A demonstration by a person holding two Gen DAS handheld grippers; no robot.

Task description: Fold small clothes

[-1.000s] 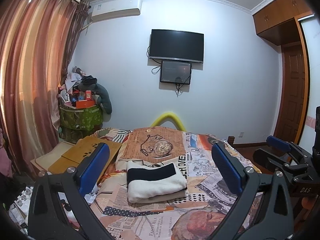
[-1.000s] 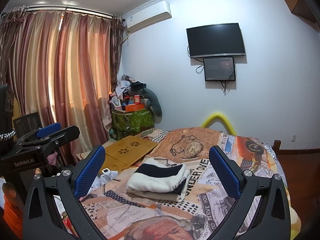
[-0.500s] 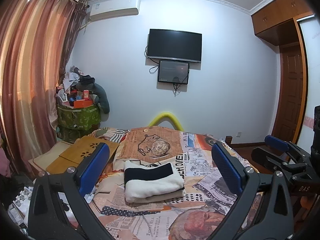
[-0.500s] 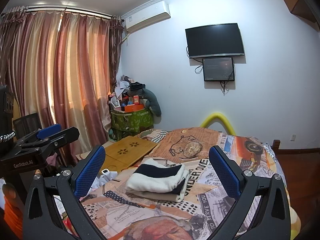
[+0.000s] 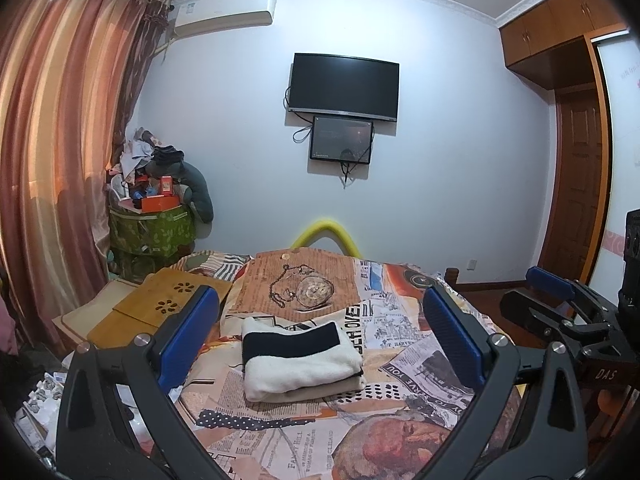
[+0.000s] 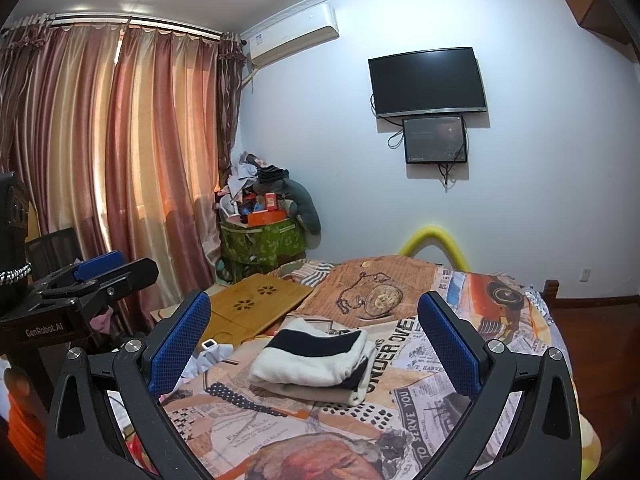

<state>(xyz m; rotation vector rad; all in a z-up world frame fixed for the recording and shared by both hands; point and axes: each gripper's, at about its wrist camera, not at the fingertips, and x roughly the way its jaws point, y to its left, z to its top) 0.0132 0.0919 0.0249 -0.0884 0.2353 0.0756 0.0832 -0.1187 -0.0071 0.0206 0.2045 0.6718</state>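
A folded white garment with a dark navy band (image 5: 298,354) lies on the patterned bedspread (image 5: 384,328), on top of a folded beige piece. It also shows in the right wrist view (image 6: 314,358). My left gripper (image 5: 320,336) is open and empty, held above the bed short of the stack. My right gripper (image 6: 316,340) is open and empty, also held back from the stack. The right gripper shows at the right edge of the left wrist view (image 5: 560,304); the left gripper shows at the left edge of the right wrist view (image 6: 92,276).
A wooden lap desk (image 5: 164,308) lies at the bed's left side. A green hamper piled with clutter (image 5: 154,224) stands in the corner by the curtains (image 5: 52,140). A television (image 5: 344,86) hangs on the far wall. A wooden door (image 5: 580,184) is at the right.
Both grippers have drifted slightly; the view has shifted a little to the right and down. The folded stack has not moved. Both grippers stay open.
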